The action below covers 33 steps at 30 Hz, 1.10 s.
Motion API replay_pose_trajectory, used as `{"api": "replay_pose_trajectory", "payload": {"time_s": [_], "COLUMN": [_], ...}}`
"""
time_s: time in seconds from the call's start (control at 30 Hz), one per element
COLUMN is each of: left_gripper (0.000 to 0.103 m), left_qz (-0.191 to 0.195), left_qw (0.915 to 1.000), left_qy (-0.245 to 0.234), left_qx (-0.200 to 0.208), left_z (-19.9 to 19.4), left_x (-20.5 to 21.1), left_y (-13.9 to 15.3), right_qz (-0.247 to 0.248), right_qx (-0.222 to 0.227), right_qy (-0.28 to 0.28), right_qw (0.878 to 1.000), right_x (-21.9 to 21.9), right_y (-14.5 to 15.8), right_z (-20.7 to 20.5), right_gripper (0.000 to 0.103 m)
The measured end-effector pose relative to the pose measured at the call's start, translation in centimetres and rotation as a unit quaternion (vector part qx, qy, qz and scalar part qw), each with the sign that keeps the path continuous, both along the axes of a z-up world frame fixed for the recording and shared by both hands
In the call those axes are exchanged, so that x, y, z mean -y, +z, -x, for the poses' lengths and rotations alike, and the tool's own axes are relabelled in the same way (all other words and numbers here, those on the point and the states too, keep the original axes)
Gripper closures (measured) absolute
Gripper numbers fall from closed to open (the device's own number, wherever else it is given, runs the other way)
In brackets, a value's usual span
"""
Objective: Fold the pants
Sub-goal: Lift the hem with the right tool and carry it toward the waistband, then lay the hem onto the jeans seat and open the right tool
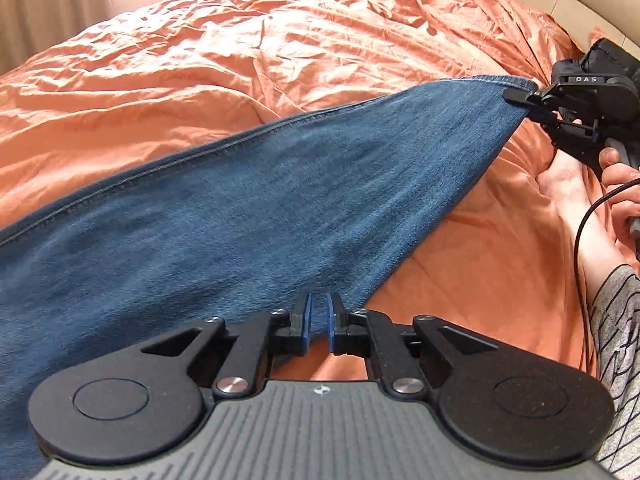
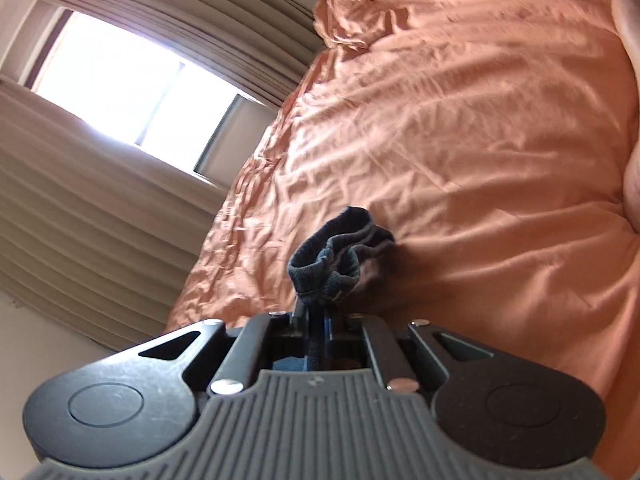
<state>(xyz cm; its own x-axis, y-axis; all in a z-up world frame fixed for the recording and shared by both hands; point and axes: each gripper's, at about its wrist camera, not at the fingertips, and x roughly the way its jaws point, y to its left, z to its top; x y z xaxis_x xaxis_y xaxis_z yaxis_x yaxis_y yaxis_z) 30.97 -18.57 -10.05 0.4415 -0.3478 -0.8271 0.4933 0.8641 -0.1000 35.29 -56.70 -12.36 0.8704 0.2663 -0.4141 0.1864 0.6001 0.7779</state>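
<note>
Your blue jeans [image 1: 248, 200] hang stretched in the air above the bed, pulled tight between your two grippers. In the left wrist view the denim runs as a wide band from the low left side up to the far right. A stitched seam runs along its top edge.

Your left gripper [image 1: 319, 320] is clenched on the near edge of the jeans. Its blue pads [image 1: 307, 322] sit close together, with a thin strip of denim pinched between them.

Your right gripper [image 1: 524, 98] is at the far right of that view. Its black fingers bite the far corner of the jeans. In the right wrist view, the right gripper [image 2: 316, 316] has its jaws squeezed tight on a bunched bit of the jeans [image 2: 340, 252]. The thick hem sticks out past the fingertips in a crumpled lump.

Under the jeans lies an orange bed sheet [image 1: 200, 64], full of wrinkles. It covers the whole bed.

Your right hand [image 1: 618, 184] wraps the handle of the right gripper. A black cable [image 1: 578, 240] loops down below it. A striped grey sleeve [image 1: 620, 320] shows at the right edge.

Past the bed there is a bright window [image 2: 132, 92] with beige curtains [image 2: 80, 208] around it.
</note>
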Motion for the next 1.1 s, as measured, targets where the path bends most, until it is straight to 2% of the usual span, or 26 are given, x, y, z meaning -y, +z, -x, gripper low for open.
{"api": "replay_pose_trajectory", "payload": {"time_s": [0.1,0.27,0.37,0.47,0.6,0.7,0.83,0.93,1.0,1.03,1.1], "left_gripper": [0.094,0.094,0.094,0.094,0.094,0.094,0.094,0.094,0.093,0.092,0.081], "left_qz": [0.009,0.033,0.054,0.067,0.094,0.109,0.132,0.142,0.155,0.168,0.195], "left_qw": [0.9994,0.9947,0.9901,0.9851,0.9768,0.9718,0.967,0.9667,0.966,0.9643,0.9591], "left_qy": [0.03,0.09,0.122,0.15,0.187,0.205,0.216,0.212,0.206,0.205,0.205], "left_qx": [0.014,0.036,0.045,0.05,0.045,0.042,0.028,0.018,0.014,0.009,0.004], "left_z": [-0.1,0.5,1.4,2.3,3.3,3.7,4.5,4.8,4.8,4.7,4.4], "left_x": [-3.5,-10.5,-14.8,-18.8,-23.6,-26.5,-29.3,-30.3,-30.6,-30.7,-30.7], "left_y": [1.8,4.1,4.9,4.9,4.2,3.3,2.1,1.3,0.9,0.7,0.4], "right_qz": [0.074,0.14,0.194,0.249,0.293,0.315,0.344,0.345,0.347,0.344,0.328], "right_qx": [0.032,0.082,0.106,0.113,0.093,0.064,-0.009,-0.039,-0.046,-0.045,-0.042], "right_qy": [0.03,0.086,0.124,0.159,0.2,0.239,0.309,0.345,0.35,0.354,0.366], "right_qw": [0.996,0.983,0.967,0.949,0.931,0.916,0.886,0.872,0.869,0.869,0.87], "right_x": [-4.0,-11.9,-18.4,-25.7,-34.5,-40.0,-45.6,-47.0,-47.4,-47.3,-47.2], "right_y": [5.0,12.2,15.5,16.7,14.6,10.2,1.8,-2.5,-3.6,-3.8,-3.7], "right_z": [-0.1,-0.5,-1.1,-1.8,-2.4,-2.2,-0.8,0.5,0.9,1.0,1.1], "right_gripper": [0.101,0.101,0.101,0.101,0.101,0.101,0.102,0.102,0.1,0.094,0.082]}}
